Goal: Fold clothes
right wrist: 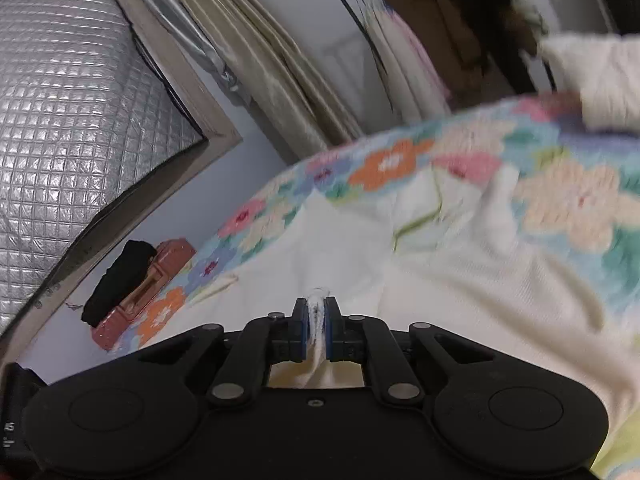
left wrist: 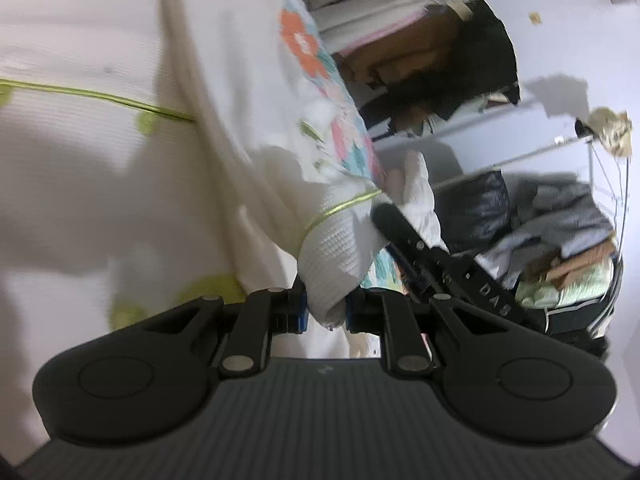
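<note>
A white waffle-knit garment (left wrist: pixel 132 152) with thin green trim lies over a flowered bedcover (left wrist: pixel 304 48). My left gripper (left wrist: pixel 326 310) is shut on a bunched fold of this white garment. In the left wrist view the other gripper (left wrist: pixel 404 228) shows from the side, its fingers pinching the same cloth. In the right wrist view my right gripper (right wrist: pixel 317 330) is shut on a thin edge of the white garment (right wrist: pixel 440 280), which spreads away over the flowered bedcover (right wrist: pixel 568 200).
A wire basket (left wrist: pixel 572 264) with grey and patterned clothes stands at the right. Stacked linens sit on a shelf (left wrist: pixel 360 12). Beige curtains (right wrist: pixel 260 64), a quilted silver panel (right wrist: pixel 72 92) and a reddish box (right wrist: pixel 140 288) with a black cloth lie beyond the bed.
</note>
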### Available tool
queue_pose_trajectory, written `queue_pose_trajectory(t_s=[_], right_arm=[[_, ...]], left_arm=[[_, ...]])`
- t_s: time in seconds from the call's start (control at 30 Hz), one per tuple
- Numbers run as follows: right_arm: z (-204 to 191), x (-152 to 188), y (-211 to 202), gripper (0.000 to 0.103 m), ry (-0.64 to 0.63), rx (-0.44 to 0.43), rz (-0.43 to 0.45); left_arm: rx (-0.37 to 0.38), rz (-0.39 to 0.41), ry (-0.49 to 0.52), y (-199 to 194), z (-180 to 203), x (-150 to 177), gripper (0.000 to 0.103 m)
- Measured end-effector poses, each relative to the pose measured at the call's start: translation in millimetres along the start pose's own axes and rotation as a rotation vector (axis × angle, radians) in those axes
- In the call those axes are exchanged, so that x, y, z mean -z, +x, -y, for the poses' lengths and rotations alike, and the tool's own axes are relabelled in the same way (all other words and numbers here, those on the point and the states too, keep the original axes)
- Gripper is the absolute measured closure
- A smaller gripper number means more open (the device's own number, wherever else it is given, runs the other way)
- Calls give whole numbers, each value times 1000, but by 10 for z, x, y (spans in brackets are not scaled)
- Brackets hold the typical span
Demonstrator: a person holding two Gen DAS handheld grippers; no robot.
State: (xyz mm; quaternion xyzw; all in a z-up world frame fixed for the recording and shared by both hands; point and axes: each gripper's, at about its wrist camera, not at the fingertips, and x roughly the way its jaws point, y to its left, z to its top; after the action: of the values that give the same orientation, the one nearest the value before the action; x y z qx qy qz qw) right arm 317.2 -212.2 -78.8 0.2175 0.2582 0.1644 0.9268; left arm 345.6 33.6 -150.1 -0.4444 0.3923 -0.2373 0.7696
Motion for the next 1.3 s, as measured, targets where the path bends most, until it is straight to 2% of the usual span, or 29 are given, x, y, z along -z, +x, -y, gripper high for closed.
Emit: queue_pose_trajectory(t_s=[0.03, 0.13, 0.2, 0.27, 0.33, 0.47, 0.57, 0.6, 0.67, 0.73, 0.8, 0.83, 0.9, 0.93, 0.97, 1.0, 1.07, 1.1, 1.13, 1.2, 1.3], right_arm=[[14, -34, -41, 94, -17, 13, 11], [63, -71, -79, 95, -107, 100, -30], [115, -15, -5, 95, -171, 204, -102], [194, 38, 16, 95, -198, 272, -132], [230, 51, 1, 95, -191, 281, -132], [293, 70, -33, 95, -172, 289, -127], [341, 85, -58, 95, -158, 296, -123], [357, 90, -67, 95, -154, 298, -122], [388, 100, -84, 95, -144, 302, -119], [420, 109, -101, 95, -135, 307, -117], [452, 119, -118, 95, -126, 311, -114], [468, 124, -126, 95, -121, 313, -113], [504, 122, -142, 95, -58, 264, -107], [522, 121, -150, 95, -24, 238, -103], [540, 119, -158, 95, 9, 211, -100], [558, 118, -165, 95, 43, 184, -97], [594, 115, -181, 95, 110, 131, -90], [515, 30, -231, 95, 77, 132, -59], [380, -87, -306, 95, -17, 154, -9], [96, -218, -523, 95, -283, 157, 125], [144, -253, -579, 95, -270, 148, 53]], left_arm=[[-1, -5, 13, 24, 35, 23, 86], [-17, -25, 53, 64, 71, 46, 86], [-52, -46, 91, 82, 48, 44, 86], [-104, -70, 140, 97, 15, 51, 86], [-127, -85, 160, 88, -45, 55, 86], [-113, -92, 139, 42, -126, 45, 85], [-142, -78, 174, 8, -106, 53, 83], [-149, -74, 182, -7, -120, 54, 79], [-155, -77, 170, 0, -160, 54, 63], [-156, -97, 159, 54, -182, 51, 58], [-145, -120, 144, 113, -194, 47, 58], [-128, -132, 133, 139, -193, 45, 60], [-104, -159, 127, 196, -177, 40, 69], [-114, -167, 149, 225, -148, 44, 84], [-131, -169, 176, 252, -116, 52, 92], [-143, -168, 192, 278, -85, 57, 92], [-120, -168, 168, 259, -69, 48, 92], [-105, -168, 150, 242, -66, 42, 93], [-82, -176, 122, 219, -63, 37, 103], [-38, -206, 79, 199, -30, 43, 103], [-61, -223, 106, 238, 17, 79, 103]])
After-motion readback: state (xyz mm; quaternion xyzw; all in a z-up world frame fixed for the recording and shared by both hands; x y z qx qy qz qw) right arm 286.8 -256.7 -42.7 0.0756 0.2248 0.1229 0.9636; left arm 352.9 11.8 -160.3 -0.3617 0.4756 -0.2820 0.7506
